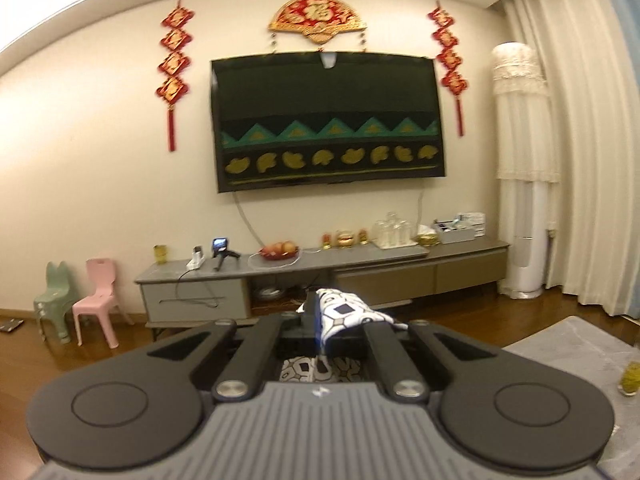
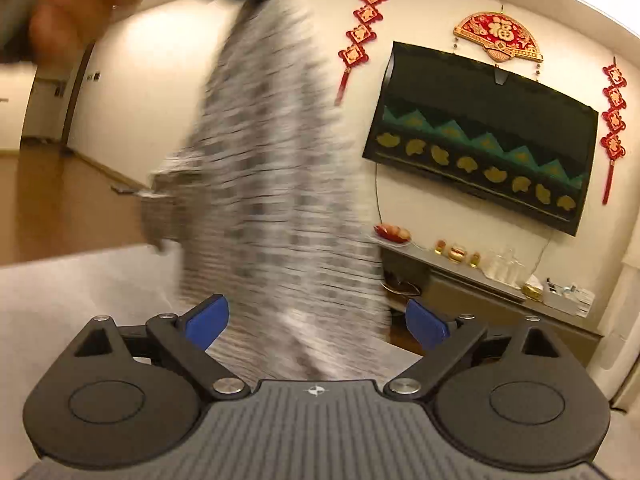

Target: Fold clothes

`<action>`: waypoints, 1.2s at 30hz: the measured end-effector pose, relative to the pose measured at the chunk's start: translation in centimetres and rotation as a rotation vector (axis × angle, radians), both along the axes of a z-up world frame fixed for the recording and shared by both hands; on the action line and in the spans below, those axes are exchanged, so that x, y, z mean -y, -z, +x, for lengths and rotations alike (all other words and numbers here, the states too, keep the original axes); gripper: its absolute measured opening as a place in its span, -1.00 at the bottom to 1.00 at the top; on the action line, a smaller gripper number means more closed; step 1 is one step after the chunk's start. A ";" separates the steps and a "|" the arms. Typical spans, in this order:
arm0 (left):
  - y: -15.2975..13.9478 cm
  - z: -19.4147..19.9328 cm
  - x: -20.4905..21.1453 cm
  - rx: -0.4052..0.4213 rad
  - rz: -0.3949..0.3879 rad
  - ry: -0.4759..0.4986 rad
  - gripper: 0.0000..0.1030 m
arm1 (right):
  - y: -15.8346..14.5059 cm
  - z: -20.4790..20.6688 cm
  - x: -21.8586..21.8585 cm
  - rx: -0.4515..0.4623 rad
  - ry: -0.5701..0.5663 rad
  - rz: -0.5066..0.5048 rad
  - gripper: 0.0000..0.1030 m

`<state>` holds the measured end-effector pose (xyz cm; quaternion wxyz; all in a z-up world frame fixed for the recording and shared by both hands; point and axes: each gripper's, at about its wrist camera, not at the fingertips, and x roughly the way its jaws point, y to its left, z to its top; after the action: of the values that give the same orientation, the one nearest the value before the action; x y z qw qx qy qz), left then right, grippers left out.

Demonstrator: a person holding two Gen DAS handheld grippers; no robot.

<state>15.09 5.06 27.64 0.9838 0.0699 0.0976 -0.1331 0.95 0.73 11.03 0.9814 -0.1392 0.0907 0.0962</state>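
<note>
Left gripper (image 1: 318, 320) is held about level, aimed at the wall-mounted TV (image 1: 328, 120); its jaws are clamped together on a fold of the patterned garment (image 1: 344, 308), white cloth with black geometric print, which bunches over the fingertips toward 1 o'clock and shows again below the linkage. In the right wrist view, a hand (image 2: 72, 12) appears blurred at 10 o'clock, and the same garment hangs down from 12 o'clock as a long, soft, motion-smeared drape. Right gripper (image 2: 316, 320) also sits near level, rolled slightly; its blue pads (image 2: 206, 320) stand fully apart, gripping nothing, with the cloth's lower part hanging between them, contact unclear. Grey matte surface (image 2: 80, 280) lies at 9 o'clock.
</note>
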 end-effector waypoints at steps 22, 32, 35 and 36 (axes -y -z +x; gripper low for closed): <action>-6.5 4.5 -6.3 0.173 0.019 -0.162 -0.97 | -16.2 5.8 28.9 0.133 0.401 -0.059 -0.98; 16.5 -9.2 -11.6 -0.453 0.531 0.171 -0.94 | 1.7 -8.6 29.4 -0.315 -0.009 -0.243 -0.62; 21.5 -11.6 -11.5 -0.556 0.598 0.214 -0.83 | 9.2 -8.7 30.3 -0.545 -0.040 -0.194 0.00; 22.2 -12.4 -11.4 -0.564 0.604 0.226 -0.80 | 10.6 -8.8 30.8 -0.597 -0.053 -0.169 0.02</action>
<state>2.70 16.49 5.40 0.8331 0.3260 0.3893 -0.2195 -7.84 -30.08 0.42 0.8936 -0.1883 0.3788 0.1503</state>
